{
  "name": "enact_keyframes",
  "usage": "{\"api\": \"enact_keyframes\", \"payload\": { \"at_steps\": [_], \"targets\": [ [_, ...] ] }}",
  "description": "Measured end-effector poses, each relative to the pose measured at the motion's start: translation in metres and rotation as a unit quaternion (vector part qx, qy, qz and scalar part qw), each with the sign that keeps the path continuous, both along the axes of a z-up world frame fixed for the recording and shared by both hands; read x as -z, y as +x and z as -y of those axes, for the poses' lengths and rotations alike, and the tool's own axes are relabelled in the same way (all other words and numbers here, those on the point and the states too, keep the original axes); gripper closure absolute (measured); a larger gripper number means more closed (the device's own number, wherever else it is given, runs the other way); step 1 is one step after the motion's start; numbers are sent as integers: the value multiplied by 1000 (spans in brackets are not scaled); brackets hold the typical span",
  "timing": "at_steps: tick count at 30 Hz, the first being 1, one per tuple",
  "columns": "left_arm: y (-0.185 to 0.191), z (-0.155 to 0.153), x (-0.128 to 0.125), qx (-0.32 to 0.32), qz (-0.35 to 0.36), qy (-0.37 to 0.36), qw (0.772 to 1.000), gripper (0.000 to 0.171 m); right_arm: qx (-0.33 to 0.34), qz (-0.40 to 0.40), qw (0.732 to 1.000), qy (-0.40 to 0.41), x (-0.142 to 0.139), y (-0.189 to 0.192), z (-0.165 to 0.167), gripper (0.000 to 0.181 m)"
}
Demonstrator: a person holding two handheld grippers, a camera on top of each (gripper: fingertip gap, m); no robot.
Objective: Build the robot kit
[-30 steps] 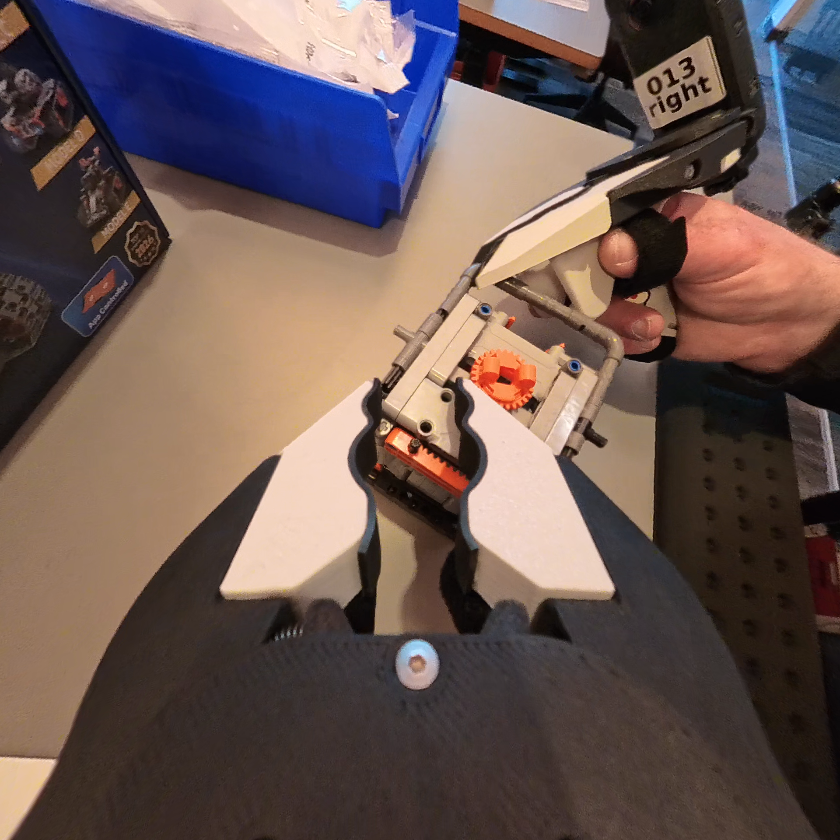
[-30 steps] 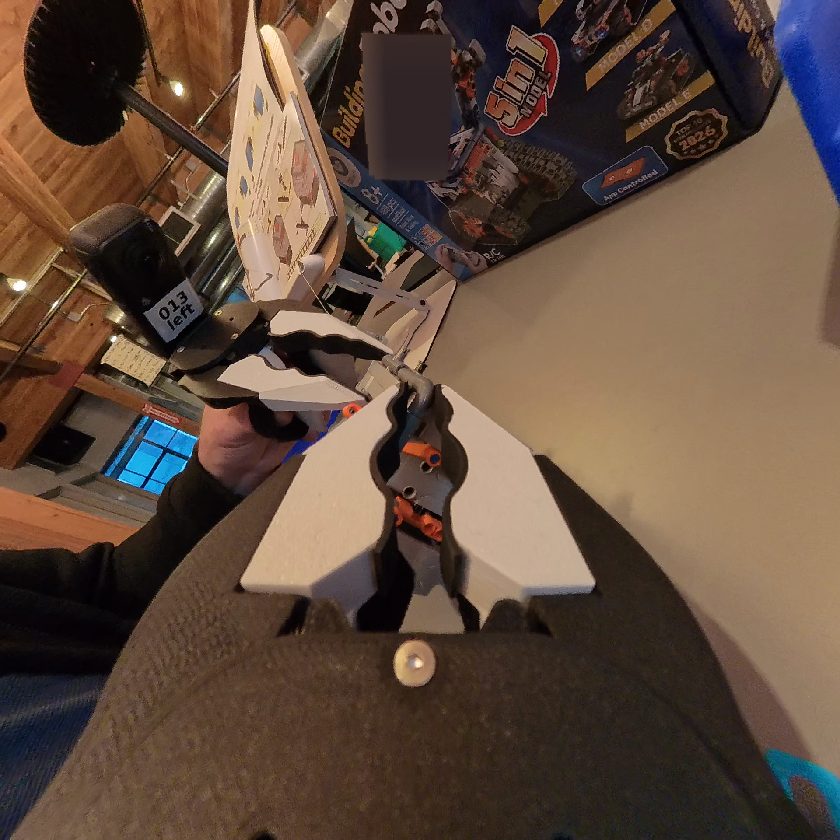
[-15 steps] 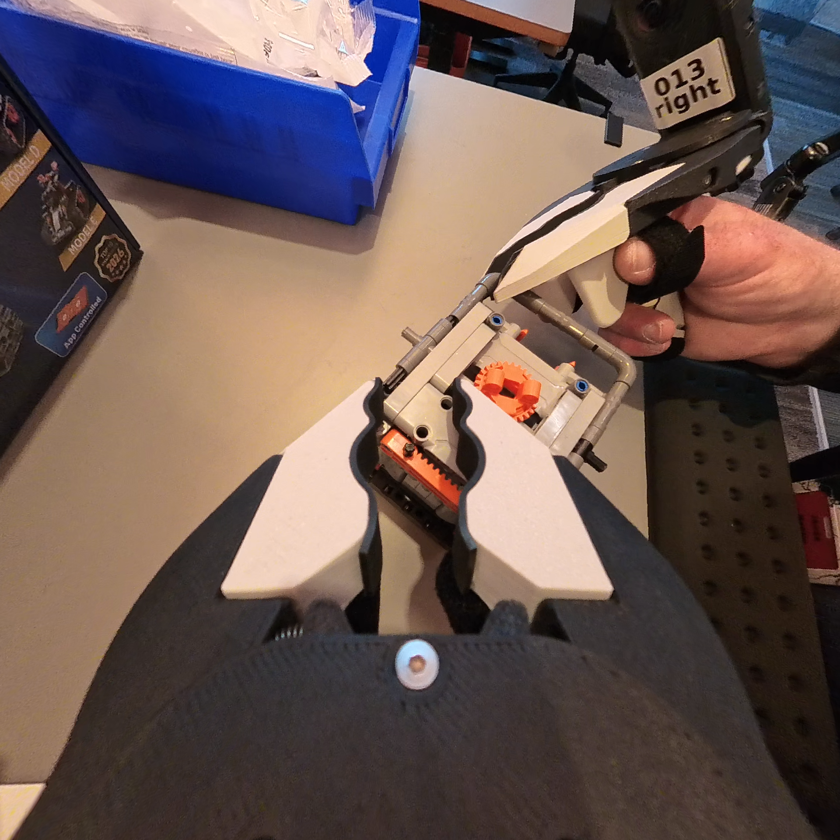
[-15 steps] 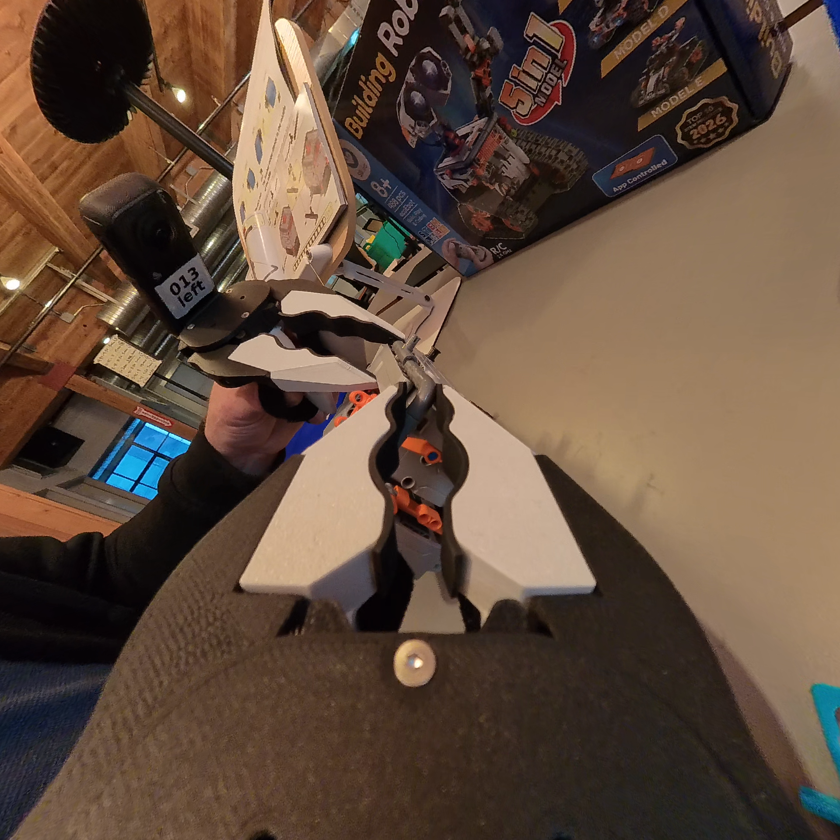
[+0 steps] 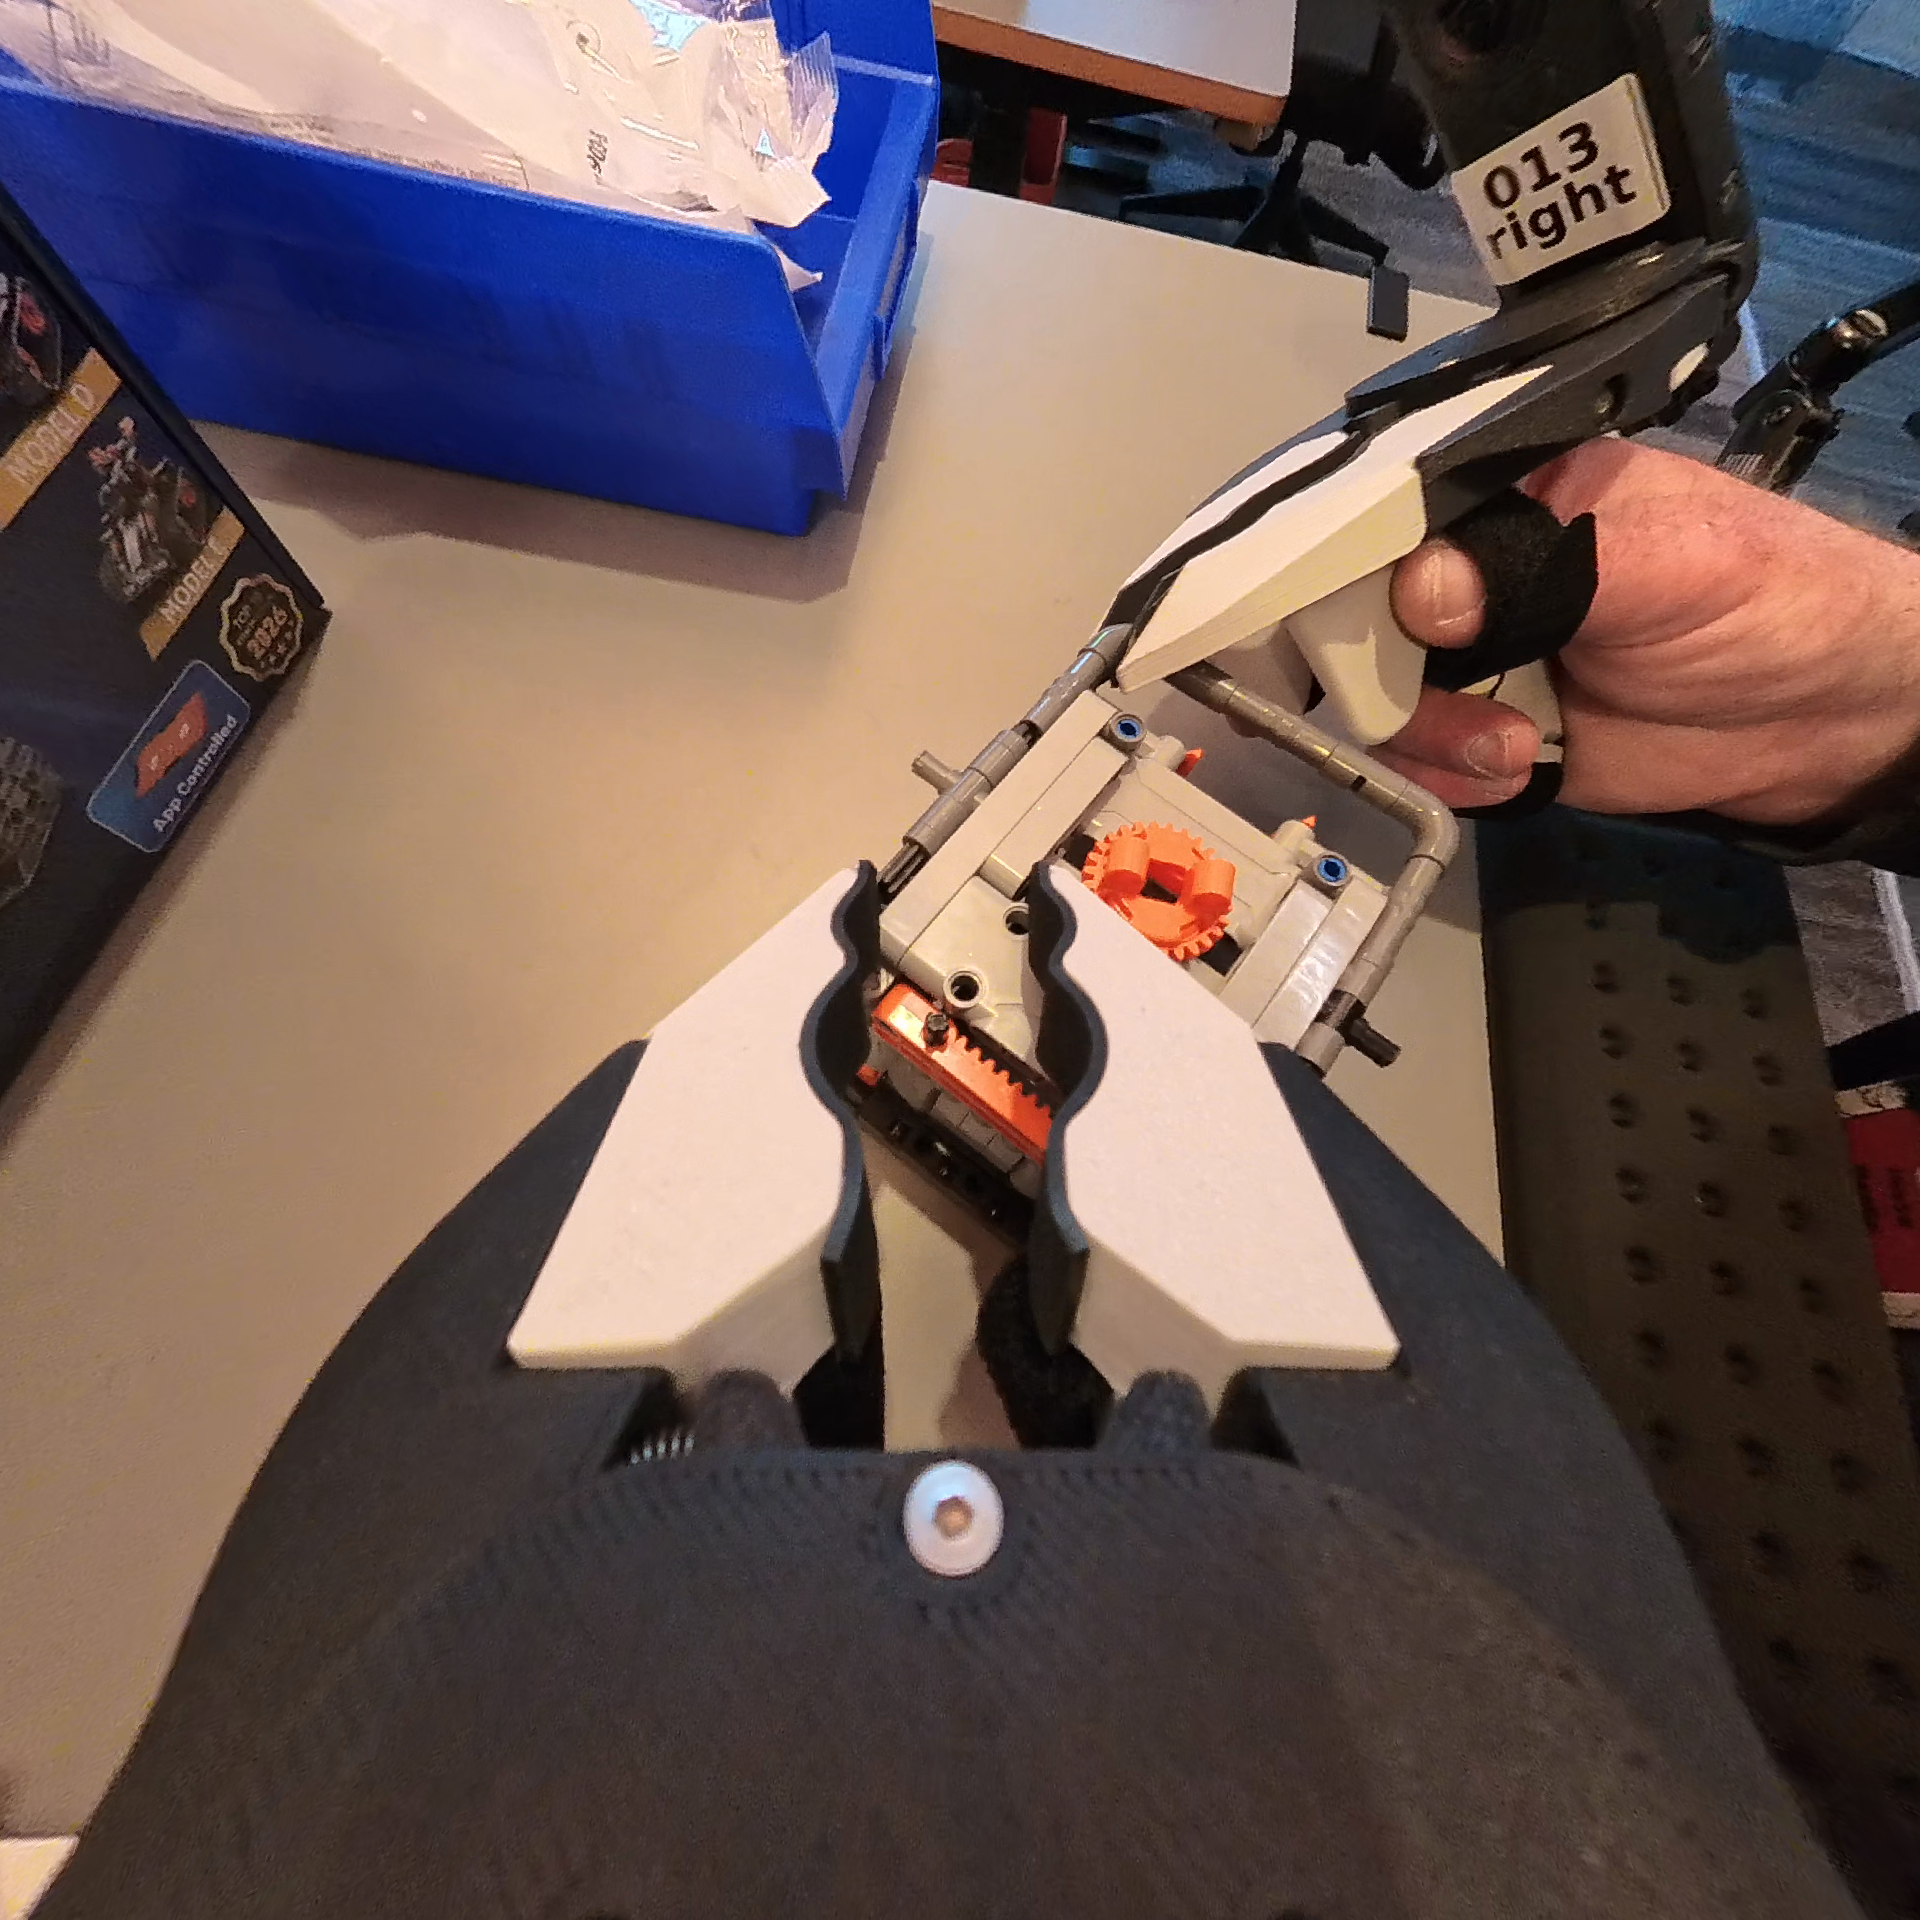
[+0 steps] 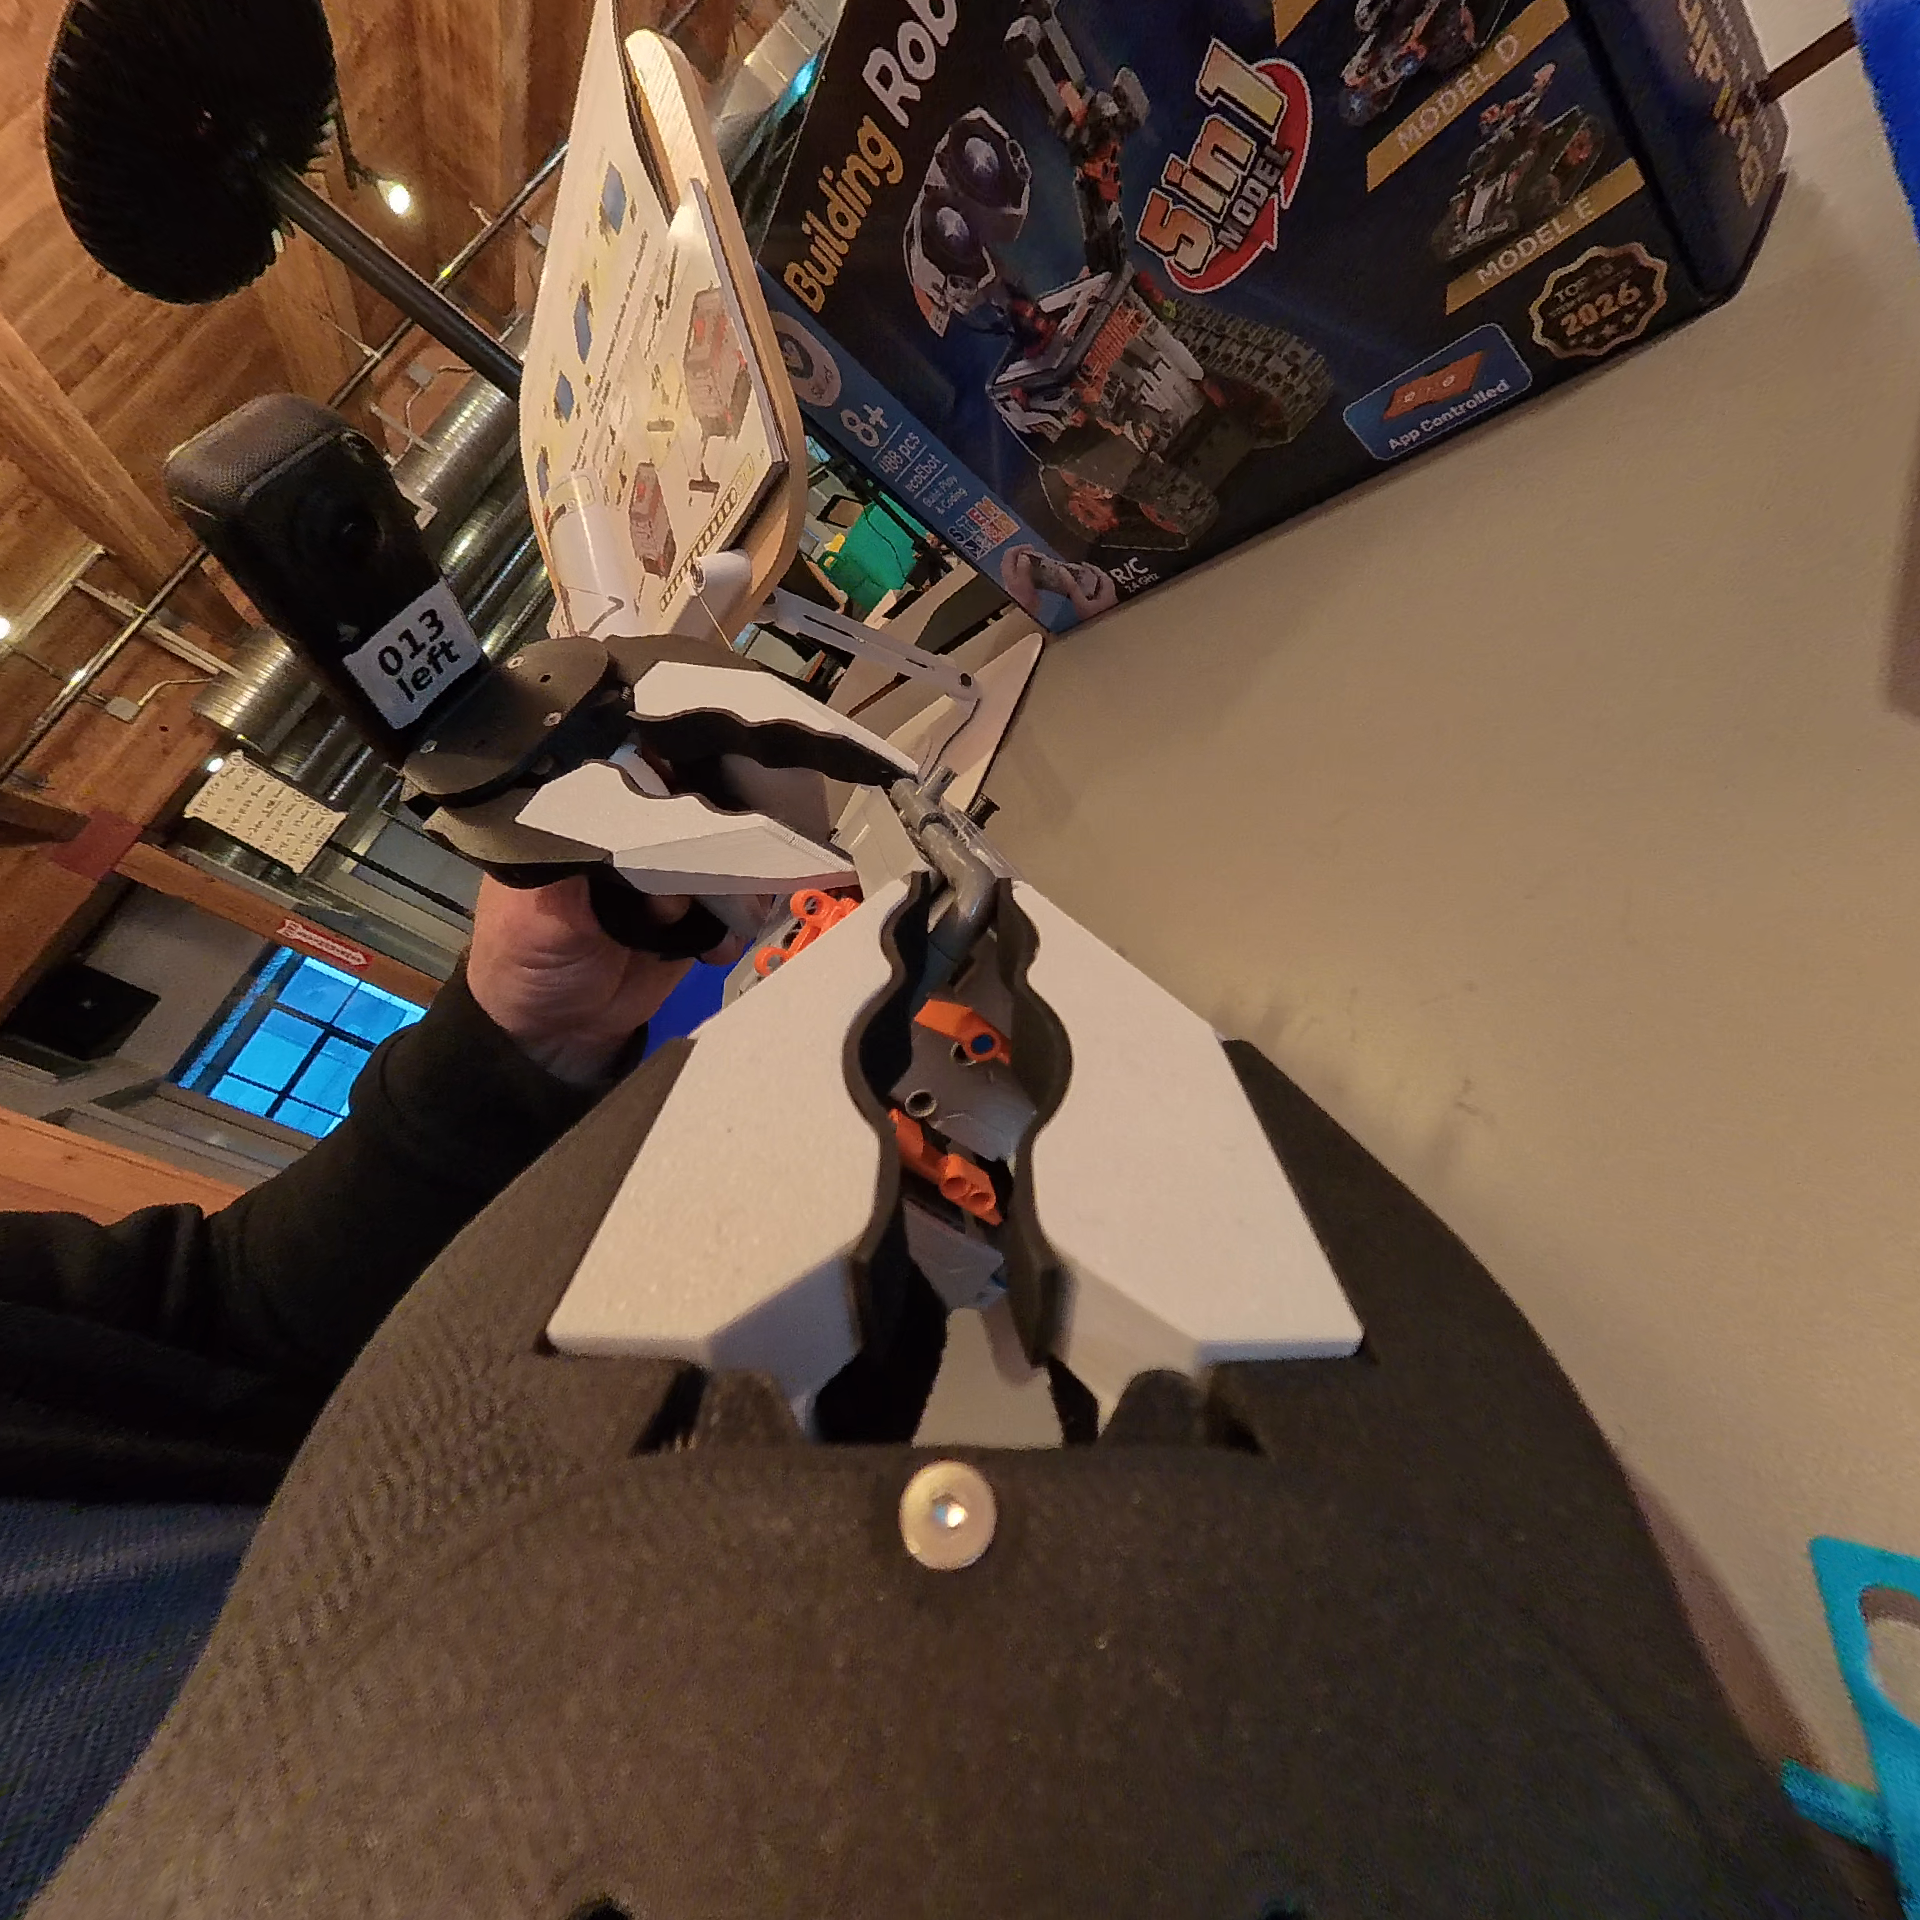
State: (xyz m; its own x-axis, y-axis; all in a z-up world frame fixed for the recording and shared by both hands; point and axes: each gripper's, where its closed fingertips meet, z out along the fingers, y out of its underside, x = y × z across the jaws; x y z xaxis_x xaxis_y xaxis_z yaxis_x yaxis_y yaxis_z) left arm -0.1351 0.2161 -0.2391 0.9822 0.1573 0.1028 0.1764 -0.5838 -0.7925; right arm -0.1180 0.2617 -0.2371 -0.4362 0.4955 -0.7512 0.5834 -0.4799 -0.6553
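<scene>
Left tool (image 5: pixel 951 914) clamped on one end of a grey and orange building-brick assembly (image 5: pixel 1132 894), held just above the beige table (image 5: pixel 623 727); right tool (image 6: pixel 951 899) clamped on the opposite end, at its bent grey pipe (image 6: pixel 961 868). Beyond, on the table: blue bin (image 5: pixel 499 312) of plastic bags, dark building-kit box (image 6: pixel 1299 260), propped instruction booklet (image 6: pixel 644 374).

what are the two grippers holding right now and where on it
Both grip one grey and orange brick assembly. The left gripper clamps its near grey block end; the right gripper clamps its far end.
</scene>
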Motion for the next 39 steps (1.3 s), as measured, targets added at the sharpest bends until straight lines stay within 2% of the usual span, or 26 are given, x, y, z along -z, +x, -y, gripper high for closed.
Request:
{"api": "enact_keyframes", "payload": {
  "at_steps": [11, 18, 24, 39],
  "targets": [
    [-2, 1, 0, -37, 5, -5, 999, 141, 28, -19, 999, 8, -1, -2, -3, 172],
    [1, 6, -1, -57, 11, -23, 998, 130, 28, -22, 999, 9, -2, -1, -1, 172],
    [1, 7, 1, -60, -17, -55, 997, 141, 26, -24, 999, 12, -1, -2, 0, 172],
    [2, 2, 0, -42, -76, -70, 994, 145, 42, -28, 998, 32, 0, -1, -2, 172]
  ]
}}
